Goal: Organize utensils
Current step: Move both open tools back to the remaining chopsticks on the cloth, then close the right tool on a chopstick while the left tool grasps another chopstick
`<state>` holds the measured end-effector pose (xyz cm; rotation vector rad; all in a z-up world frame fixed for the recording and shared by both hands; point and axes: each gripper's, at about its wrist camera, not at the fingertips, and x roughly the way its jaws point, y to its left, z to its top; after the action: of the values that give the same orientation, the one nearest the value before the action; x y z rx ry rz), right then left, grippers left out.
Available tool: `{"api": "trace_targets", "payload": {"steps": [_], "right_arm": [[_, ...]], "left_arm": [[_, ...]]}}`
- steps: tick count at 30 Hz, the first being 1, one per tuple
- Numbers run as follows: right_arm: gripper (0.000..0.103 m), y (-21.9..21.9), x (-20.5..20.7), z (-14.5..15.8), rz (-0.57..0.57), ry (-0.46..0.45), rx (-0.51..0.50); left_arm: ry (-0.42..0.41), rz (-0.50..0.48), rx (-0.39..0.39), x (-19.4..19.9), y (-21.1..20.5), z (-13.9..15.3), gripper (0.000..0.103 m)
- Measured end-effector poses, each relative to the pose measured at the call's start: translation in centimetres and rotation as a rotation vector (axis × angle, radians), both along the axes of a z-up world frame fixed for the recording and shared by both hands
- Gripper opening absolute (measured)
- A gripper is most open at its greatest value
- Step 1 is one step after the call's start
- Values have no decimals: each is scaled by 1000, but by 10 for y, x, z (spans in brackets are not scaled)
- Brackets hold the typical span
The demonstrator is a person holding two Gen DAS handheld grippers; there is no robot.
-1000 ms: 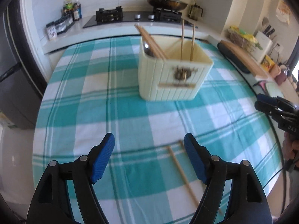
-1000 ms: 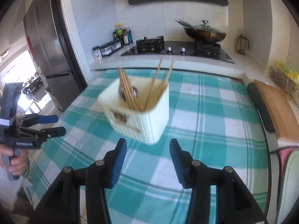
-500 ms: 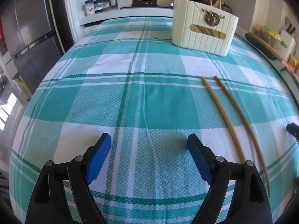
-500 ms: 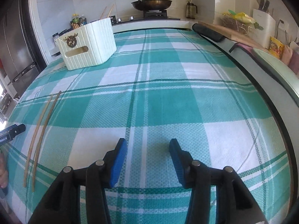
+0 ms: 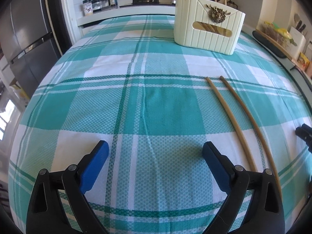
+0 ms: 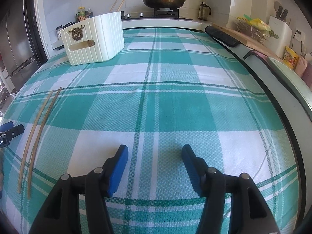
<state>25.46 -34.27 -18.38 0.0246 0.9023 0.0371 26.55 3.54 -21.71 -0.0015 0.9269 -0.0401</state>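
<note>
Two wooden chopsticks (image 5: 239, 120) lie side by side on the green checked tablecloth (image 5: 136, 101), right of my left gripper (image 5: 155, 152), which is open, empty and low over the cloth. The same chopsticks show at the left in the right wrist view (image 6: 37, 134). A cream utensil box (image 5: 208, 29) with several chopsticks in it stands at the far side; it also shows in the right wrist view (image 6: 93, 39). My right gripper (image 6: 155, 156) is open and empty over the cloth, right of the chopsticks.
A stove with a lidded wok (image 6: 163, 0) and spice bottles (image 5: 101, 0) sit on the counter behind the table. A fridge (image 5: 25, 31) stands at the left. A cutting board (image 6: 230, 34) and knife block (image 6: 278, 27) are at the right.
Both grippers have dropped from high above the box to low over the near part of the cloth, then held about still. Both stay open and empty. The chopsticks have not moved.
</note>
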Motion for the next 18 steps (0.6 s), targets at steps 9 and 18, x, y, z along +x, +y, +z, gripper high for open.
{"api": "trace_targets", "payload": {"steps": [9,18], "right_arm": [[62,35,-3,16,138,8,103],[55,156,-2,23,505,19,53]], "left_arm": [[0,0,-1,0,0,0,98],[-1,2,-7,2,0,0,98]]}}
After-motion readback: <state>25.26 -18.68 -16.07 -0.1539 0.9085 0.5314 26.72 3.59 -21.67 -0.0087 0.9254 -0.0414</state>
